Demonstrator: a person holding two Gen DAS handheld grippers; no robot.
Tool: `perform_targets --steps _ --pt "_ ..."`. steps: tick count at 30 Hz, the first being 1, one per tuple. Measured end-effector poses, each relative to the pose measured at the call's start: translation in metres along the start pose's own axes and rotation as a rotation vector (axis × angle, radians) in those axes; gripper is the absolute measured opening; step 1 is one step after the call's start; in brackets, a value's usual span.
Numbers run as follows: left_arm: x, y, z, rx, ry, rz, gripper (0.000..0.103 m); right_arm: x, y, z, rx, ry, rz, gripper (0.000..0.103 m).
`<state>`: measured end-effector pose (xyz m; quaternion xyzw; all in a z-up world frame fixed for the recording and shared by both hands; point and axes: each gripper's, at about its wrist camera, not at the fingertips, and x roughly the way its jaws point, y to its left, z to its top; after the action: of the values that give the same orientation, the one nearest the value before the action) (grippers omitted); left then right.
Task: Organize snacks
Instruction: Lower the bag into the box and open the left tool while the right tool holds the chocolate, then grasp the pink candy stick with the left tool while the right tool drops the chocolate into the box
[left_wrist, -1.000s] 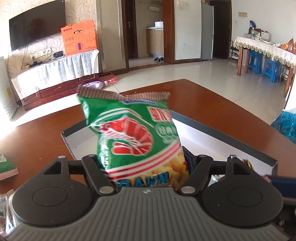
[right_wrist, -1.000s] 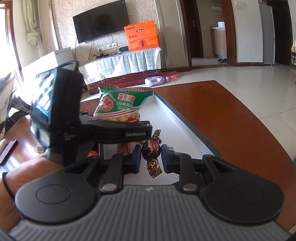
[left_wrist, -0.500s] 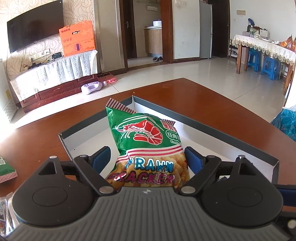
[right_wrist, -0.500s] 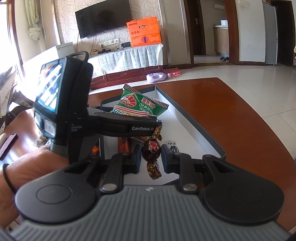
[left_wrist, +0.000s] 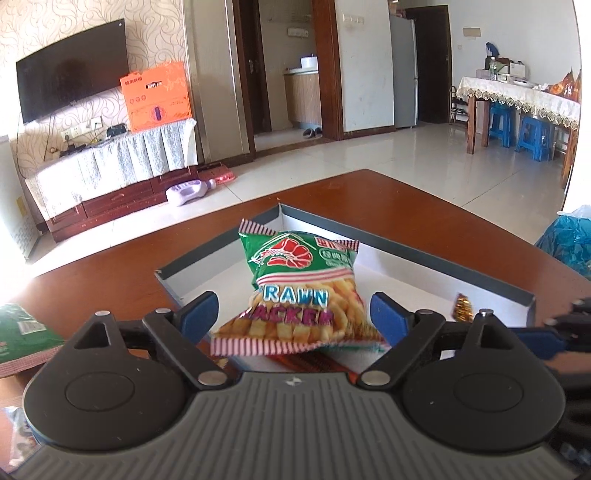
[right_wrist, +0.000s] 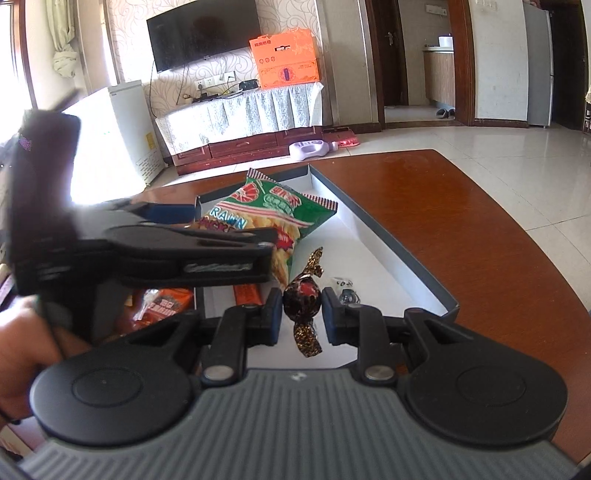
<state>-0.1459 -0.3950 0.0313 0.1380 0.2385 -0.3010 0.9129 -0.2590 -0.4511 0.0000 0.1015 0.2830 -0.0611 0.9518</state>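
The cracker bag (left_wrist: 301, 291) lies in the tray (left_wrist: 406, 254), directly ahead of the left tongs (left_wrist: 293, 314) and between its two blue pads; neither pad touches the bag, so nothing is gripped; the jaws stand wide, with clear gaps on both sides. In the right wrist view the bag (right_wrist: 273, 210) lies ahead and left of the right tongs (right_wrist: 301, 314), part hidden behind the left tongs' body; its near end rests on other packets, so it sits tilted rather than flat.

The candy (right_wrist: 303, 295), a dark foil-wrapped sweet with twisted ends, is clamped between the right pads; the jaws are nearly closed on its round body; it hangs above the white floor of the tray (right_wrist: 388, 236); a small wrapped item (right_wrist: 343, 288) lies in the tray just right of it.

Step in hand, by judgement: release of the bag into the tray is complete on the left; placing of the candy is pending on the right.

Next move, by judgement: withdraw the left tongs rearward without catching the bag's near seam; lower the right tongs over a bare part of the tray floor, then open; the candy is round and may roll, so release low.

More packets (left_wrist: 22, 332) remain on the table (left_wrist: 461, 236) left of the left tongs, outside the tray.
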Motion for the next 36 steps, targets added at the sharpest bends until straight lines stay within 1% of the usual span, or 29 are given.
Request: perform_targets --steps 6,9,13,15,17,18,20,21,22,24,25,26,27,28,30,31,35,36 --pt "-0.037 0.019 -0.017 0.004 -0.012 0.031 0.092 0.009 0.007 -0.002 -0.01 0.024 -0.012 0.026" --pt "-0.055 0.035 -0.025 -0.003 -0.012 0.058 0.092 0.014 0.009 -0.004 -0.014 0.044 -0.033 0.027" --pt "-0.079 0.06 -0.035 -0.016 -0.012 0.101 0.092 0.016 0.01 -0.006 -0.005 0.055 -0.036 0.027" --pt "-0.09 0.071 -0.04 -0.03 -0.004 0.124 0.092 0.016 0.012 -0.006 -0.008 0.058 -0.036 0.038" --pt "-0.1 0.079 -0.049 -0.054 0.012 0.137 0.092 0.014 0.012 -0.007 -0.001 0.054 -0.025 0.054" --pt "-0.106 0.082 -0.053 -0.063 0.019 0.143 0.092 0.013 0.012 -0.007 0.002 0.05 -0.024 0.056" --pt "-0.114 0.085 -0.06 -0.075 0.03 0.16 0.092 0.009 0.012 -0.006 0.012 0.035 -0.038 0.07" --pt "-0.116 0.087 -0.063 -0.08 0.037 0.162 0.092 0.007 0.013 -0.005 0.021 0.02 -0.055 0.073" --pt "-0.118 0.088 -0.067 -0.085 0.045 0.163 0.092 0.003 0.014 -0.003 0.03 -0.003 -0.079 0.077" --pt "-0.121 0.086 -0.074 -0.095 0.062 0.165 0.092 -0.009 0.02 0.001 0.038 -0.078 -0.129 0.078" --pt "-0.122 0.085 -0.078 -0.1 0.07 0.159 0.092 -0.018 0.022 0.002 0.046 -0.123 -0.142 0.084" --pt "-0.122 0.083 -0.082 -0.105 0.078 0.15 0.092 -0.027 0.024 0.001 0.056 -0.172 -0.136 0.087" --pt "-0.122 0.08 -0.085 -0.108 0.085 0.139 0.092 -0.032 0.025 -0.001 0.064 -0.204 -0.112 0.087" --pt "-0.12 0.077 -0.088 -0.105 0.093 0.127 0.092 -0.034 0.025 -0.002 0.067 -0.195 -0.09 0.087" --pt "-0.111 0.07 -0.091 -0.071 0.121 0.121 0.092 -0.031 0.025 -0.004 0.059 -0.144 -0.067 0.087" --pt "-0.107 0.068 -0.093 -0.057 0.134 0.127 0.091 -0.032 0.025 -0.005 0.05 -0.15 -0.059 0.087" --pt "-0.089 0.069 -0.094 -0.068 0.168 0.103 0.084 -0.037 0.032 -0.006 -0.042 -0.17 -0.06 0.087" --pt "-0.086 0.07 -0.093 -0.073 0.162 0.097 0.083 -0.037 0.034 -0.007 -0.064 -0.17 -0.055 0.087"
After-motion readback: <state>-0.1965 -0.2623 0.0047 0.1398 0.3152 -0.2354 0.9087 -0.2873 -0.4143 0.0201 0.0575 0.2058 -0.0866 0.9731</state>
